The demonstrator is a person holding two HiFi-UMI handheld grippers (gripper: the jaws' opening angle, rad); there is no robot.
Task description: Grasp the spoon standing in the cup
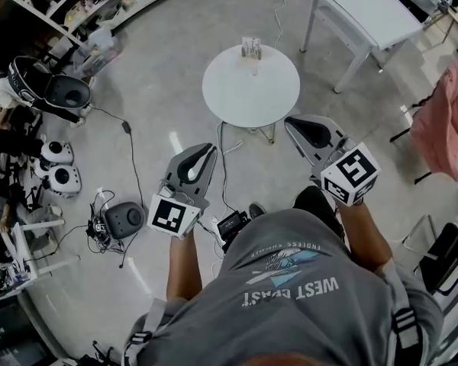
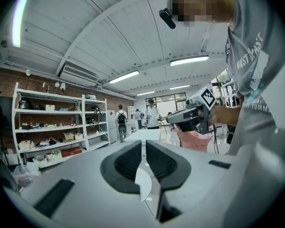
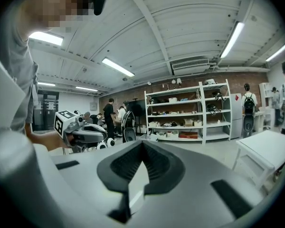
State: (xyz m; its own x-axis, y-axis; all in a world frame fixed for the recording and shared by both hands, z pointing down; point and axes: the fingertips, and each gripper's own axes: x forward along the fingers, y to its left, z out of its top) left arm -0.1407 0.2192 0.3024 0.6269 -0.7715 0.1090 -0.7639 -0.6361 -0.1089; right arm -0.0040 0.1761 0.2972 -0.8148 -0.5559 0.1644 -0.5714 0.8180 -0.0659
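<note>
Spoon cannot be told apart, at this size, from the small pale cup (image 1: 250,49), which is seen standing near the far edge of the round white desk (image 1: 237,101) in the head view. Both tools are held low in front of the person, well short of the desk & apart from each other. The left hand-held gripper (image 1: 207,149) is pointed towards the desk. In the left gripper view its dark jaws are seen together, w/ only a thin slit at the tips & nothing btw. them. The right hand-held gripper (image 1: 291,120) is likewise closed & empty, tips meeting in the right gripper view. A white rectangular table (image 1: 366,10) is seen beyond the desk, at right.
</note>
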